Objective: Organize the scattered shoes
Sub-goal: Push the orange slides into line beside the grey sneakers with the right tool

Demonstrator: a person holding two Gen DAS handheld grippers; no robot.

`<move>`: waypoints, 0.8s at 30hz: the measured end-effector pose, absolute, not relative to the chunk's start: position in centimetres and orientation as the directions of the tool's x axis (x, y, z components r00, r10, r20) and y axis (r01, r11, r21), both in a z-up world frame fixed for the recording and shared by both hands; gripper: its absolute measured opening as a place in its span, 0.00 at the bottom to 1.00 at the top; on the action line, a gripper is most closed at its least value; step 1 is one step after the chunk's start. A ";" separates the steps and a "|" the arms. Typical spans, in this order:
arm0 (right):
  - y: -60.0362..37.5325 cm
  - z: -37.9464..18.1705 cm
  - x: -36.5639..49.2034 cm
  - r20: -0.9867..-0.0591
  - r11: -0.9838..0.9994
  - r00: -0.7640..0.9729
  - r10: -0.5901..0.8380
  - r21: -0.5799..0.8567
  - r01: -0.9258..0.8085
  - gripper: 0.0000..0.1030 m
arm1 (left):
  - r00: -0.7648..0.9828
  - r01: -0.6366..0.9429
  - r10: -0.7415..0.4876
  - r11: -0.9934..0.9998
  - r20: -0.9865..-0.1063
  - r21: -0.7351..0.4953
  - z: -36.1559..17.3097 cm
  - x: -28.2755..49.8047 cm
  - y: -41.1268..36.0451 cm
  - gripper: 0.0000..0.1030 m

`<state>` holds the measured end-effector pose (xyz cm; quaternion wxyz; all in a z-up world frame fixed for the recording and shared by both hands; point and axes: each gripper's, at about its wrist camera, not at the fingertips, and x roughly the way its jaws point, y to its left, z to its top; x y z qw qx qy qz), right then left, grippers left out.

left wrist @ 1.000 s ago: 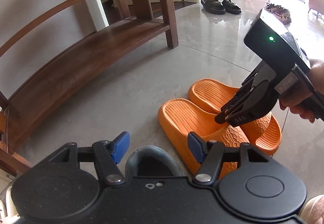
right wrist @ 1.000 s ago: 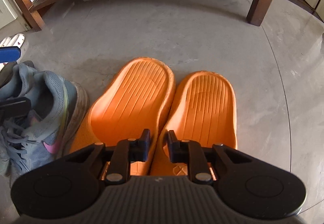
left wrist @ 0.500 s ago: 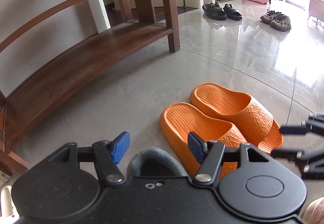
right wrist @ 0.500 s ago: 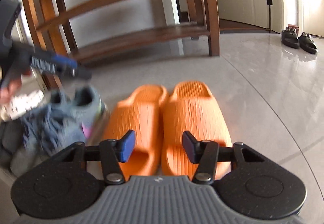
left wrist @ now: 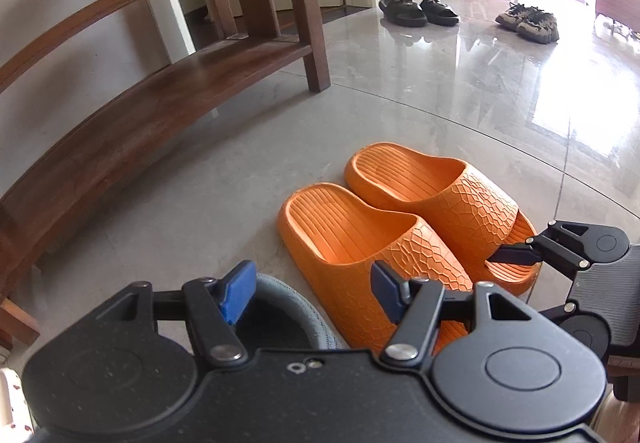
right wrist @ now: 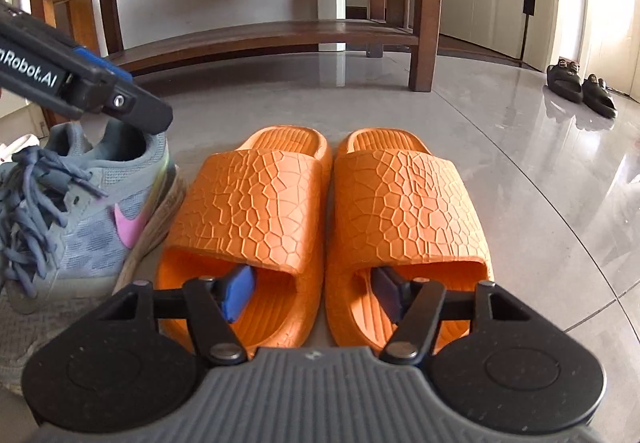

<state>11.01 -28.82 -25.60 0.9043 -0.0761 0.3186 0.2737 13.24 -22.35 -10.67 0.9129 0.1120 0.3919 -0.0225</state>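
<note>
We find the right gripper (right wrist: 314, 293) with jaws opening and nothing between them; a second ago it was nearly pinched at the inner edges of the orange slippers (right wrist: 324, 227), and it has since drawn back to their toe end. The pair sits side by side, centre frame, so we judge it released and aligned. The left gripper (left wrist: 312, 293) stays spread over the heel collar of the grey sneaker (right wrist: 92, 211), lower left, not pinching; we take that shoe as next. Both grippers tilt downward. The wooden shoe rack (right wrist: 256, 35) spans the upper frame, shelves bare.
</note>
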 end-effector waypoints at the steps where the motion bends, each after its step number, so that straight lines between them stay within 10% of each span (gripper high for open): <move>1: -28.6 -25.7 11.2 -0.617 0.841 0.650 0.443 0.036 -0.540 0.65 | 0.698 0.108 0.063 0.976 -0.714 0.191 -10.9 13.3 -22.3 0.61; 24: -25.0 -26.8 15.5 -0.581 0.834 0.681 0.445 -0.008 -0.551 0.65 | 0.712 -0.068 0.202 0.973 -0.673 0.220 -11.5 13.7 -21.7 0.61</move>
